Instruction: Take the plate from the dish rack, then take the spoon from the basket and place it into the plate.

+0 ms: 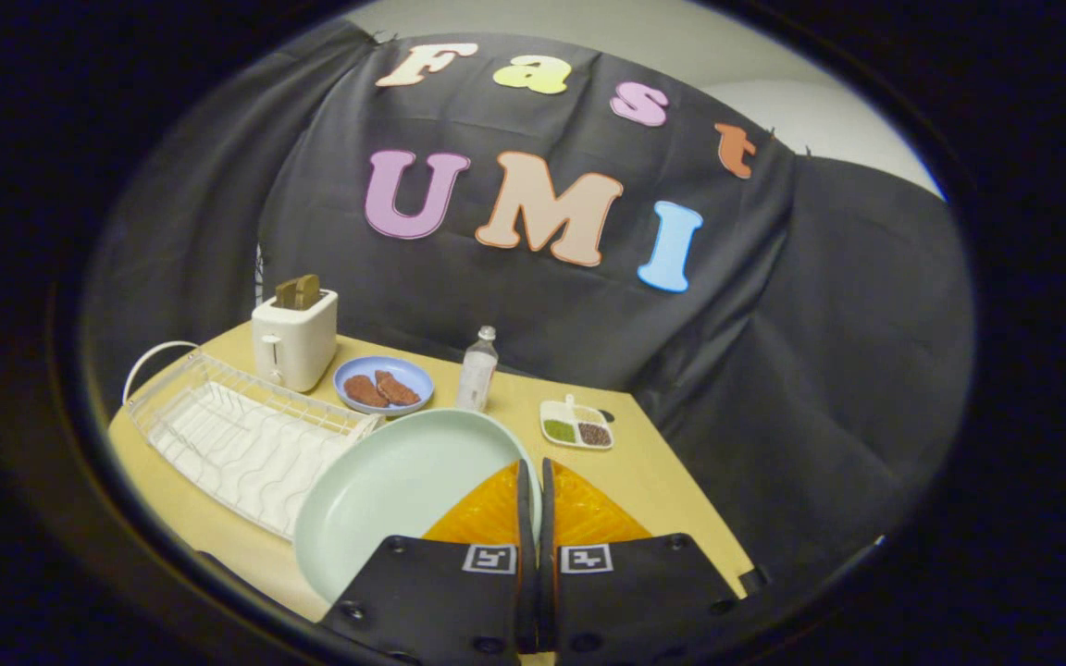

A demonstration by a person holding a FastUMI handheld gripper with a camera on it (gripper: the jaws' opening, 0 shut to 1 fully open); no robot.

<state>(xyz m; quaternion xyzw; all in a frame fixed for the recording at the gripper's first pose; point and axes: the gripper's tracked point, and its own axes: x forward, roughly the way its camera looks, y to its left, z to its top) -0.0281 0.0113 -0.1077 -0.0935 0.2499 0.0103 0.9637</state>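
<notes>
A pale green plate (394,490) hangs tilted above the table, its rim caught between my two fingers. My gripper (534,481) is shut on the plate's right edge, and the dish spreads out to the left of the fingers. The white wire dish rack (237,435) lies on the table to the left, just beyond the plate, with nothing standing in its slots.
On the wooden table (653,472) stand a white toaster (294,338) with toast in it, a blue plate (383,385) holding brown pieces, a clear bottle (477,368), and a small divided white tray (576,425) ahead of the fingers. Black cloth walls surround the table.
</notes>
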